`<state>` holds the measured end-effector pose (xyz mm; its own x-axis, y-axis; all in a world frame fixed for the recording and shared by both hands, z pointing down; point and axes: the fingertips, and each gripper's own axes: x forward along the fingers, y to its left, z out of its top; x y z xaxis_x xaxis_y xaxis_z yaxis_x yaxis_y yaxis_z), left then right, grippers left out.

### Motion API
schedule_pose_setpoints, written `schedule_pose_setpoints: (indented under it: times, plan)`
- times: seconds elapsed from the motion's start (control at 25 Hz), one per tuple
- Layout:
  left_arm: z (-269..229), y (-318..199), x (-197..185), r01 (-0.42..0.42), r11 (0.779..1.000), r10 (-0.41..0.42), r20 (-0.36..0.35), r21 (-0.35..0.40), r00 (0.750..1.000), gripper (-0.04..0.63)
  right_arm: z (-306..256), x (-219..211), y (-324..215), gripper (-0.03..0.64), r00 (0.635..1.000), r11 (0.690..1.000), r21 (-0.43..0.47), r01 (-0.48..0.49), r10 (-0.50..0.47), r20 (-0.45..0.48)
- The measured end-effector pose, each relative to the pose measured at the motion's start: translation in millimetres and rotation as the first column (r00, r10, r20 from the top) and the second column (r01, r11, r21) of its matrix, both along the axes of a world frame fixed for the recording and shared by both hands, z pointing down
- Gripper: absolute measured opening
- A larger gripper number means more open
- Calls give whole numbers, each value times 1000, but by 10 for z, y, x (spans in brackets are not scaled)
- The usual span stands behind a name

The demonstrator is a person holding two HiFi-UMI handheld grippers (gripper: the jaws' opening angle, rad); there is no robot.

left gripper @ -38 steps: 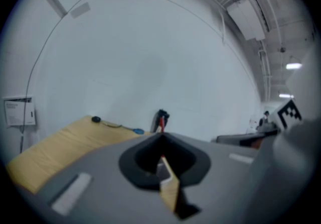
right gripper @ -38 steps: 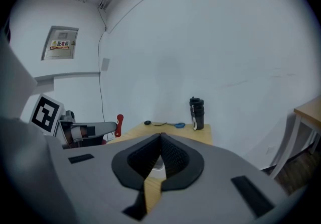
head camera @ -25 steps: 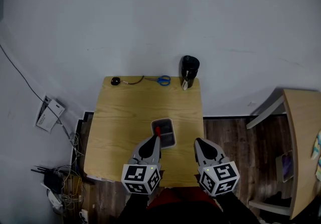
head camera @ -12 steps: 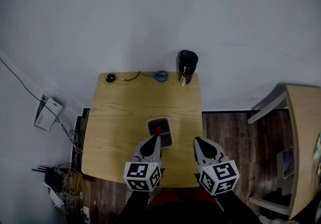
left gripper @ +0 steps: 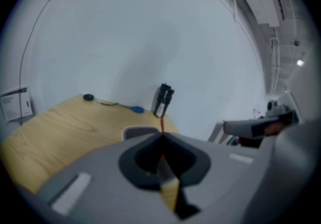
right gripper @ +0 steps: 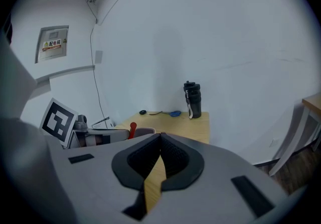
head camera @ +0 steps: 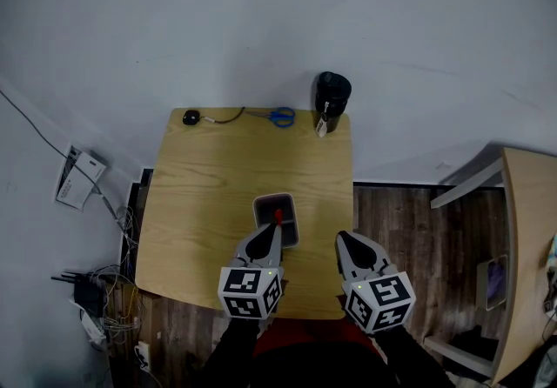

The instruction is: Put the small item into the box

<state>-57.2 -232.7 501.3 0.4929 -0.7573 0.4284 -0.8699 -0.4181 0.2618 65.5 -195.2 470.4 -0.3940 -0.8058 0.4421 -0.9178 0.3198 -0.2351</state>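
The small item is a thin red piece, pinched upright in the tips of my left gripper, which is shut on it. It hangs over the near part of the dark grey box on the wooden table. In the left gripper view the red piece sticks up from the gripper, with the box just beyond. My right gripper hovers over the table's near right edge, shut and empty. In its own view, my right gripper sees the red piece to its left.
A black bottle with a tag stands at the table's far right corner. Blue scissors and a small black object with a cord lie along the far edge. Cables lie on the floor at left. A second wooden table stands at right.
The head view has shifted a little, so the table sits differently in frame. Both grippers keep their places; the left one still holds the red piece over the box.
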Motion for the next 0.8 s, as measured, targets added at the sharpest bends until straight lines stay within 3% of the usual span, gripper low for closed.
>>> schedule_pose_setpoints:
  times: [0.8]
  plan:
    - [399, -26, 1, 22, 994, -16, 56, -106, 998, 6, 220, -46, -71, 8, 1000, 998, -58, 29, -29, -4]
